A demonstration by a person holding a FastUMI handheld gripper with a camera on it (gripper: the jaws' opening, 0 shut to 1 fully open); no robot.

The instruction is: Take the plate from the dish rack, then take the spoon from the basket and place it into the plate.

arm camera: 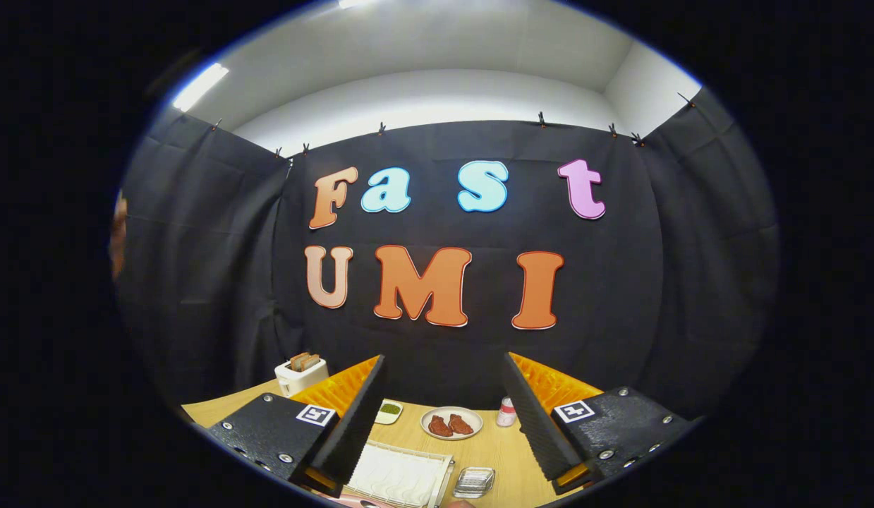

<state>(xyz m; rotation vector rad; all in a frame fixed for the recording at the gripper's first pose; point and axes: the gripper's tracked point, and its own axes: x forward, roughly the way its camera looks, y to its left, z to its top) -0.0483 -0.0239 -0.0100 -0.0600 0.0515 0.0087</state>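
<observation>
My gripper [444, 360] is open and held high above a wooden table [507, 451], its two fingers spread wide with nothing between them. Below and between the fingers lies a white ribbed rack [398, 474] near the table's front. A pinkish rim [355, 501] peeks out just in front of the rack; I cannot tell what it is. Beyond the rack, a round plate [451, 422] holds two brown pieces of food.
A white toaster [300, 374] with bread slices stands at the back left, beside the left finger. A small dish with something green [389, 411] sits near it. A small bottle [506, 412] stands by the right finger. A clear glass dish [474, 481] lies right of the rack.
</observation>
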